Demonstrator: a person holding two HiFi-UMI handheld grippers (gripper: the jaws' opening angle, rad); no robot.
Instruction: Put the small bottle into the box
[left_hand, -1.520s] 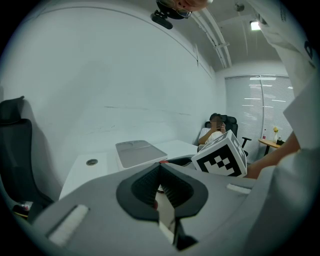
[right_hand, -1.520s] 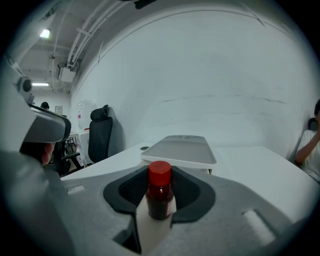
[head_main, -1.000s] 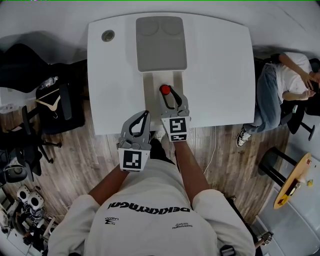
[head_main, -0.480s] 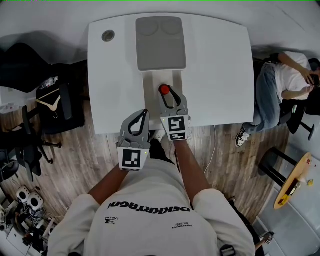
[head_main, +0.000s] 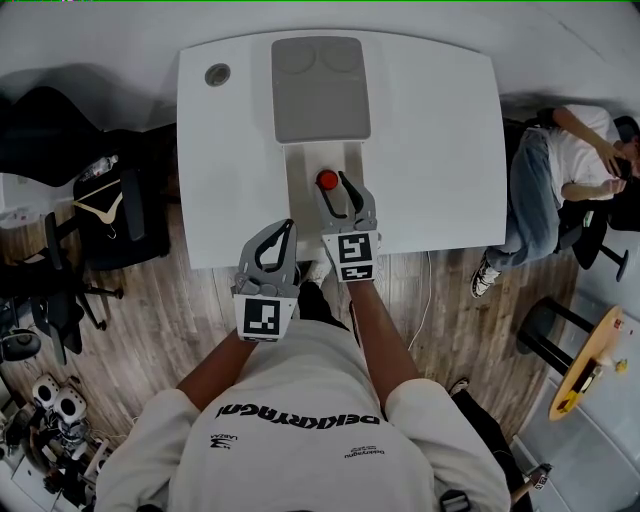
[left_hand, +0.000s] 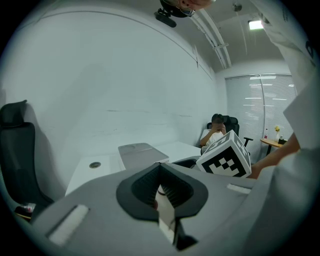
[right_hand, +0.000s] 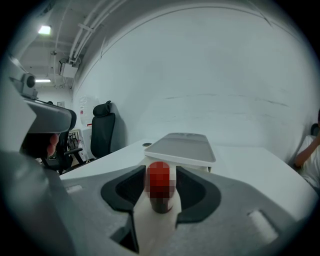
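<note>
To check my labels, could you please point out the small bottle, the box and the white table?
small bottle (head_main: 327, 180), head view, red cap.
box (head_main: 301, 200), head view, bare white inside.
white table (head_main: 440, 150), head view, bare right top.

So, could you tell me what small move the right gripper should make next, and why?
Probably draw the right gripper straight back. Its jaws have just been opening and now stand clear of the small red-capped bottle between them, which seems to stand upright in the white open box.
</note>
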